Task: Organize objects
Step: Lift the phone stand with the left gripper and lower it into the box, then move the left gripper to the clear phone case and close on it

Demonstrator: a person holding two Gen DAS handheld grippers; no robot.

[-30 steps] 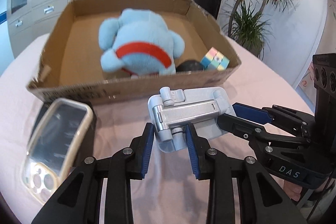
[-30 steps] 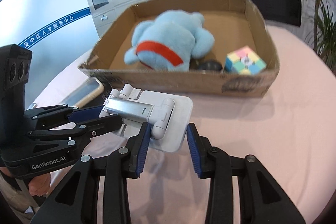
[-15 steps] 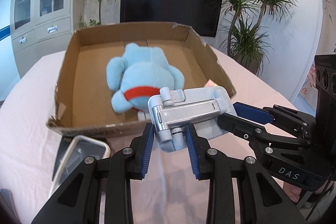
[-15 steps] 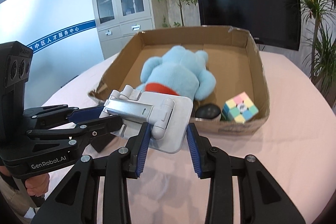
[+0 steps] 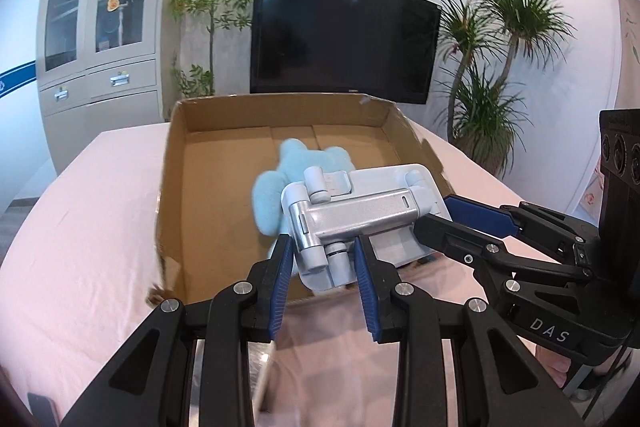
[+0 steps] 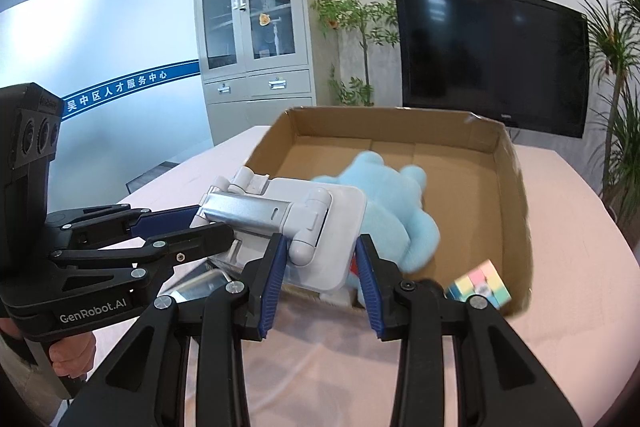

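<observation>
Silver phone stand sits clamped crosswise between your left gripper and right gripper; the cardboard box lies straight ahead, below it.

1. I see the folded phone stand, white plastic with a silver metal arm and round hinges, held up in the air over the near wall of the cardboard box, tilted.
2. The open box sits on the pink tabletop, flaps up.
3. Inside it, a light-blue plush toy lies across the middle of the floor.
4. A pastel puzzle cube rests in the box's near right corner.
</observation>
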